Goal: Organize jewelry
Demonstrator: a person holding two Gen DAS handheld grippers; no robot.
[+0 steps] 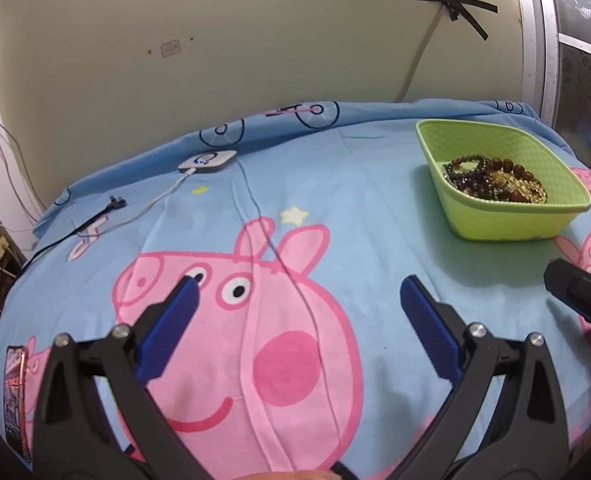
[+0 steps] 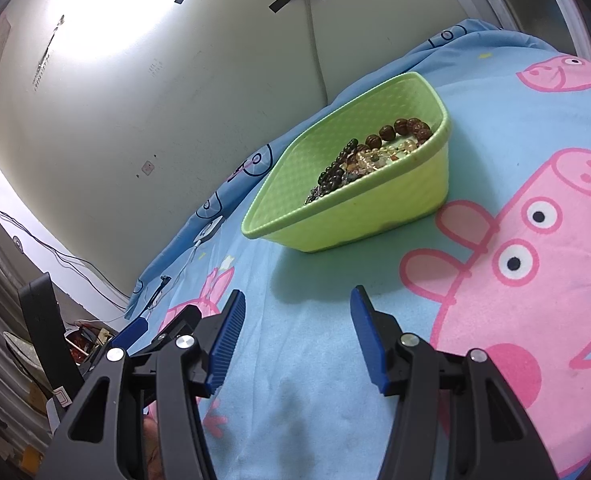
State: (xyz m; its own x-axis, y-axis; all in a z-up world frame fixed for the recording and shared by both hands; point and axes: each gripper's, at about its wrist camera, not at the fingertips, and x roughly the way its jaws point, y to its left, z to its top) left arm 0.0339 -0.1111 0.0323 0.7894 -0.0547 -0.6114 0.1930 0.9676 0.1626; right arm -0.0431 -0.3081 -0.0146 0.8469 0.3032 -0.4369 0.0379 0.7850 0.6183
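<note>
I find the jewelry (image 1: 495,182), a heap of dark and amber bead bracelets, piled in the near right part of a green basket (image 1: 447,152) that sits on the bed sheet (image 1: 375,200), far and to the right in my left wrist view. In my right wrist view the same jewelry (image 2: 375,152) lies against the basket's (image 2: 303,184) right-hand wall, straight ahead of the fingers. My left gripper (image 1: 295,296) hovers over the large pink pig print with its blue fingers (image 1: 171,328) spread wide and nothing between them. My right gripper (image 2: 297,304) is likewise wide open and empty, just short of the basket, above the sheet (image 2: 315,380). A thin cable (image 1: 295,292) runs across the sheet beneath the left gripper. Farther left, a small white charger (image 1: 207,160) with a blue light lies near the sheet's far edge. A phone (image 1: 15,396) rests at the near left edge. Black tape (image 1: 455,0) crosses the wall behind.
</note>
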